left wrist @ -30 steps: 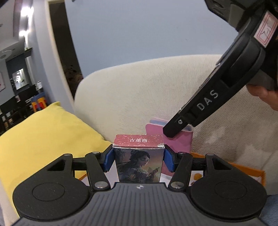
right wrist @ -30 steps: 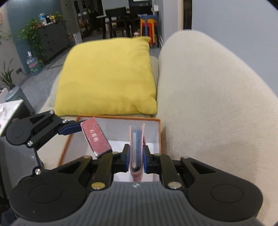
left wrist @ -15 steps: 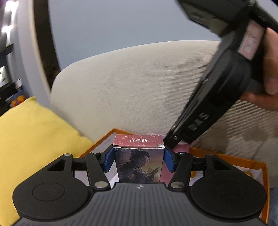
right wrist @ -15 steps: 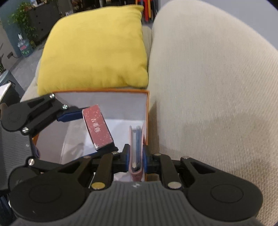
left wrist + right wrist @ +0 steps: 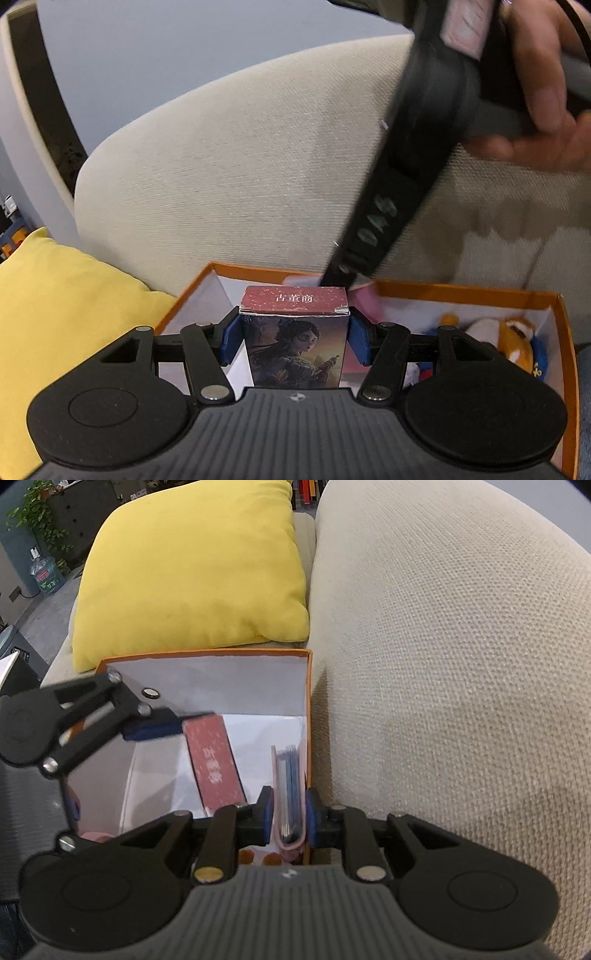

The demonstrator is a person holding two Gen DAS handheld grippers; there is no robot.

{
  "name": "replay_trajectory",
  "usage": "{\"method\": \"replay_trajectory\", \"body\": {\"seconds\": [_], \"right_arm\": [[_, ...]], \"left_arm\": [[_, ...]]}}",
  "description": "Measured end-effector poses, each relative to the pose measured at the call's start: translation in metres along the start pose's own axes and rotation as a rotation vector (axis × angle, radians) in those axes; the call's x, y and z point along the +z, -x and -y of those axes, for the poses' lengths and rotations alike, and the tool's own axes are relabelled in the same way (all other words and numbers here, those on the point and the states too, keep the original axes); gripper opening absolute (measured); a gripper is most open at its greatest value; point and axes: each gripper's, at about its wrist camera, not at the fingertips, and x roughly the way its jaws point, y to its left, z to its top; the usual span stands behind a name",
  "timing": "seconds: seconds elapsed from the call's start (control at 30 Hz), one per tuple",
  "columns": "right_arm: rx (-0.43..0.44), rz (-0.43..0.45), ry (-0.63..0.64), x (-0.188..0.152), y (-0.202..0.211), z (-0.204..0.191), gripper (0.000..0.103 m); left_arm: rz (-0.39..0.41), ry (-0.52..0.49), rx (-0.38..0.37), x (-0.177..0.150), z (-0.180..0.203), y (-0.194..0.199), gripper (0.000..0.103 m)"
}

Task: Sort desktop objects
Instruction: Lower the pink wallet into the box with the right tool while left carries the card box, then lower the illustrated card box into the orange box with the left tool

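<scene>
Both clamped: left hand-held gripper (image 5: 294,334) holds card box (image 5: 294,332) labelled "古董商"; right hand-held gripper (image 5: 289,819) grips pink wallet (image 5: 290,797).

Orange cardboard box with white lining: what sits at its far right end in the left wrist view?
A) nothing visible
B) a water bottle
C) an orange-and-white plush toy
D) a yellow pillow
C: an orange-and-white plush toy lies inside the orange cardboard box there.

White Chinese characters, 古董商, are being shown on the dark red top flap of the card box (image 5: 294,299) in the left wrist view. Blurred white letters reading roughly "DAS" are being displayed along the black side of the right gripper's body (image 5: 373,225).
</scene>
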Motion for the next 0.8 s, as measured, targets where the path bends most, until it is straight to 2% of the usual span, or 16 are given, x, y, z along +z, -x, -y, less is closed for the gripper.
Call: {"method": "replay_trajectory", "body": {"seconds": [0.27,0.4,0.63,0.7,0.73,0.8], "right_arm": [[0.067,0.067,0.008,0.003,0.030,0.000,0.021],[0.162,0.067,0.032,0.001,0.035,-0.006,0.033],[0.193,0.015,0.057,0.006,-0.002,-0.013,0.033],[0.204,0.005,0.060,0.003,-0.002,-0.013,0.033],[0.209,0.001,0.060,0.000,-0.001,-0.014,0.028],[0.217,0.005,0.063,-0.001,-0.003,-0.016,0.026]], "left_arm": [[-0.049,-0.024,0.000,-0.007,0.000,-0.014,0.067],[-0.045,-0.013,-0.010,-0.011,-0.004,-0.019,0.067],[0.005,-0.043,-0.022,-0.016,-0.005,-0.014,0.067],[0.014,-0.055,-0.022,-0.018,-0.007,-0.013,0.067],[0.013,-0.058,-0.023,-0.018,-0.007,-0.013,0.067],[0.005,-0.064,-0.023,-0.021,-0.009,-0.014,0.067]]}}
